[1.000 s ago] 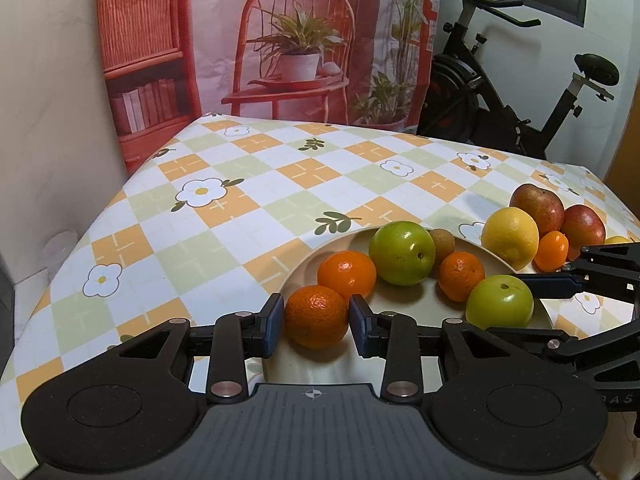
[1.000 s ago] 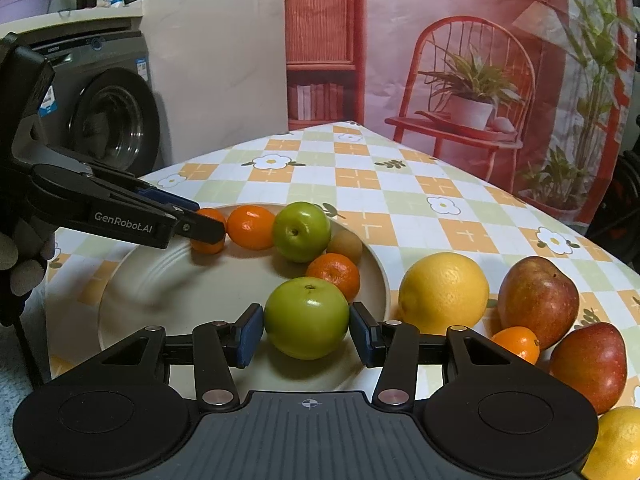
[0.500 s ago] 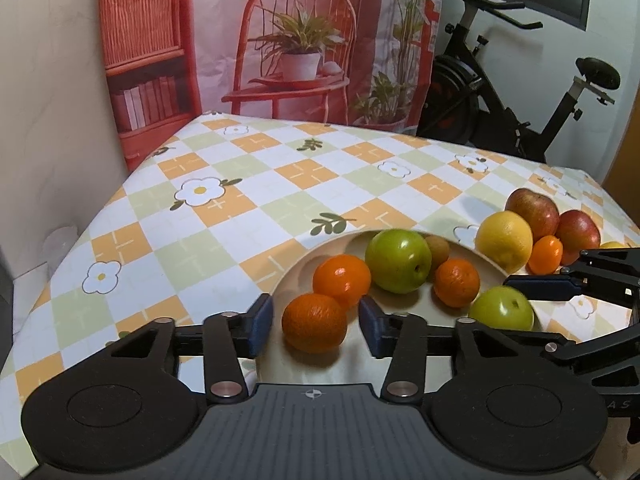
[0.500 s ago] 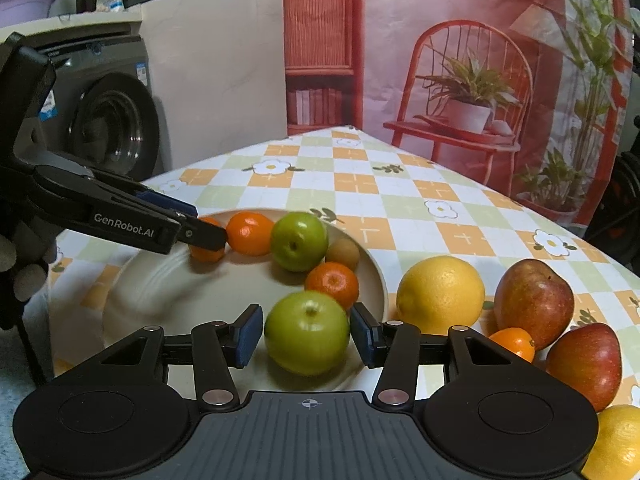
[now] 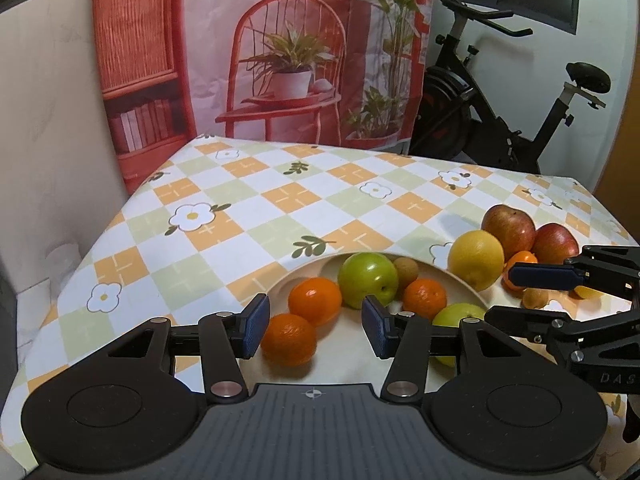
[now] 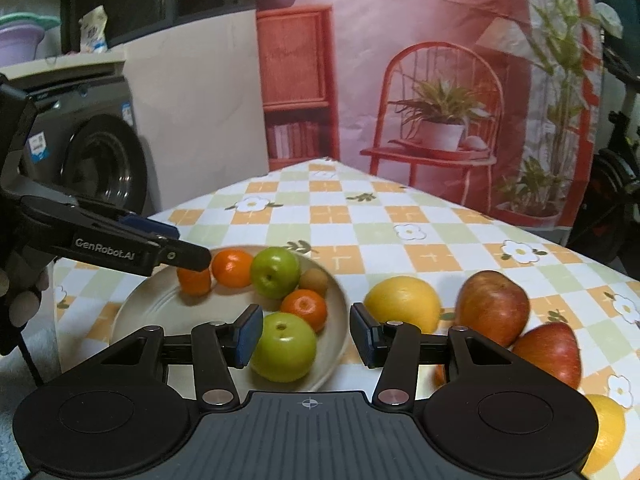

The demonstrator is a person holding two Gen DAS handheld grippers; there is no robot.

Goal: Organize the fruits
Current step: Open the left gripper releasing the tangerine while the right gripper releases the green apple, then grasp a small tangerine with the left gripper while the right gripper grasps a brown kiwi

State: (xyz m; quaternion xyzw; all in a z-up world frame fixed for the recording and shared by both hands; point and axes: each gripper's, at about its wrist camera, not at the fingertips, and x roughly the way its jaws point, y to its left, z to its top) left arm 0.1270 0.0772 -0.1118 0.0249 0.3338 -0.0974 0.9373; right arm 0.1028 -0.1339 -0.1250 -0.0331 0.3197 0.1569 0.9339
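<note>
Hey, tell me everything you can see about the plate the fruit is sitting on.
The plate is round, cream-coloured and looks like glazed ceramic, with faint ridges ringing its shallow well. It lies flat on the checked tablecloth near the table's corner. Six fruits rest on it: two green apples, three oranges and one small brown fruit. The rest of the well is bare. The yellow fruit lies just off its rim, on the cloth.

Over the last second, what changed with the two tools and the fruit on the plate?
The left tool opened, letting go of the small orange mandarin, which stays on the round beige plate. The right tool released the green apple and lifted slightly. The other fruit did not move.
</note>
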